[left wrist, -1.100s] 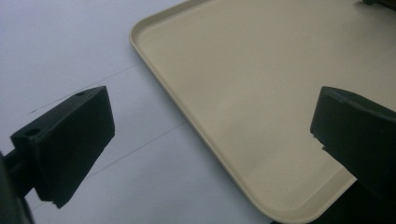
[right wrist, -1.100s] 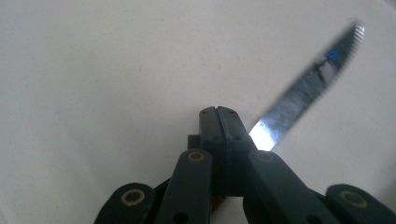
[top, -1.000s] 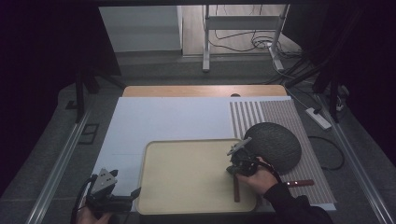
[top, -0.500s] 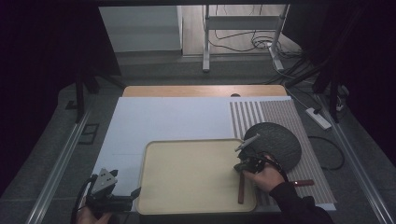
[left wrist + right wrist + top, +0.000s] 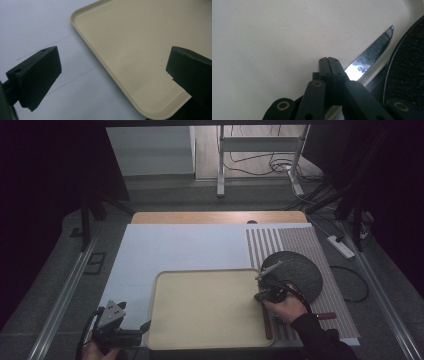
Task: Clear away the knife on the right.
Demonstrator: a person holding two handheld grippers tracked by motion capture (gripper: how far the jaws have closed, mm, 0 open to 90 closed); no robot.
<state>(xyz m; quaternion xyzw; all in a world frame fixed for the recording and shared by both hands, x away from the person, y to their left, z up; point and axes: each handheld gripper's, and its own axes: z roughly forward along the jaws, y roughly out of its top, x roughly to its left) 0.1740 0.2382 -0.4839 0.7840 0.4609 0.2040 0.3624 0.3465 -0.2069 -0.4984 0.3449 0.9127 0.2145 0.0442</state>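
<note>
Pinching nothing, the right gripper (image 5: 329, 60) has its jaws pressed together beside a knife (image 5: 372, 56) — over the tray (image 5: 165, 330). Left gripper (image 5: 112, 75) spread wide — idle.

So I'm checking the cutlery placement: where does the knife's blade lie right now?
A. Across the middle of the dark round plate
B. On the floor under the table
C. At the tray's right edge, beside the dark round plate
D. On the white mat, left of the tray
C: the right gripper view shows the serrated knife along the tray edge, next to the dark plate.
</note>
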